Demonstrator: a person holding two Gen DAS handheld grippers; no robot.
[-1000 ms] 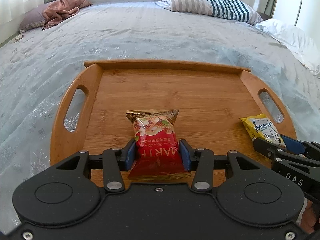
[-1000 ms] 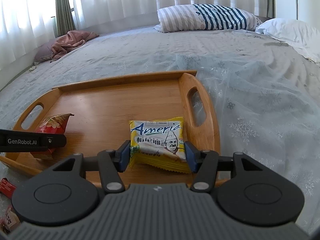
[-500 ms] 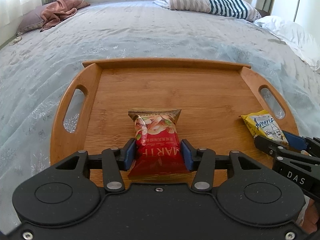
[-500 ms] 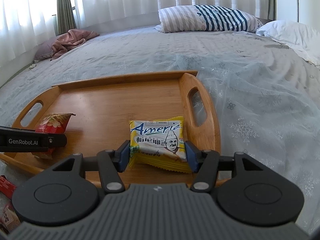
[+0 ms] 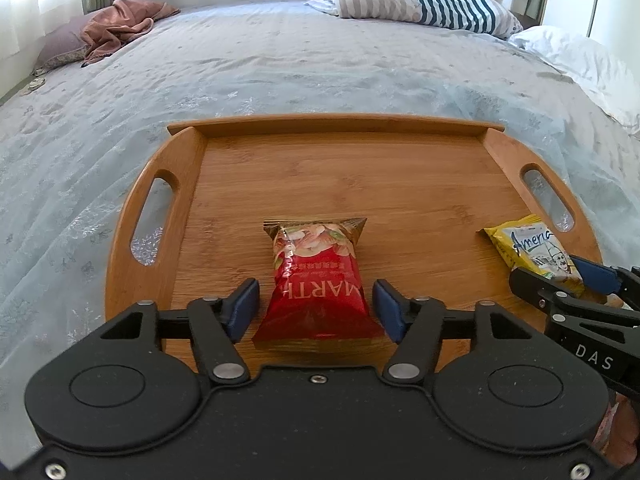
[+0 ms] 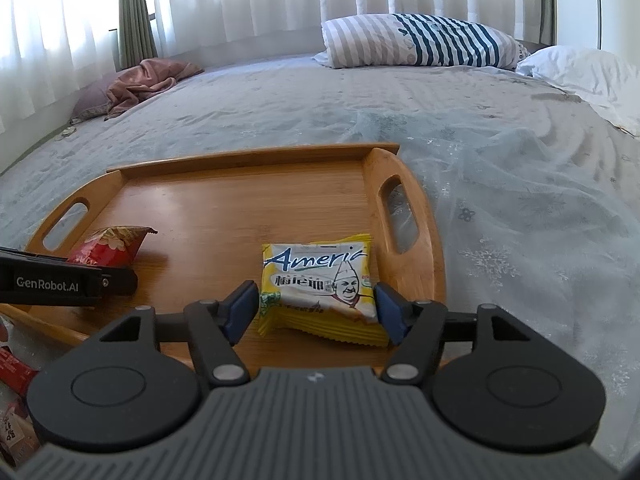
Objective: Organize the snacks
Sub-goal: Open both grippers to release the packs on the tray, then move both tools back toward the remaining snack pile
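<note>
Bedspread (image 5: 280,72) under wooden tray (image 5: 340,124) | left gripper (image 5: 316,304) jaws opening, freeing red packet (image 5: 316,280) at tray's near-centre | right gripper (image 6: 316,304) likewise, yellow packet (image 6: 320,280) beside tray's right handle | both snacks delivered, earlier clamped

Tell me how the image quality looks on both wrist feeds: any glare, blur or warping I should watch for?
Left wrist view: sharp, fisheye bows the wooden tray; sheen on the red snack bag; corners vignetted. Right wrist view: curtains blown out by backlight, yellow snack packet crisp, print readable, bed edges curved.
</note>
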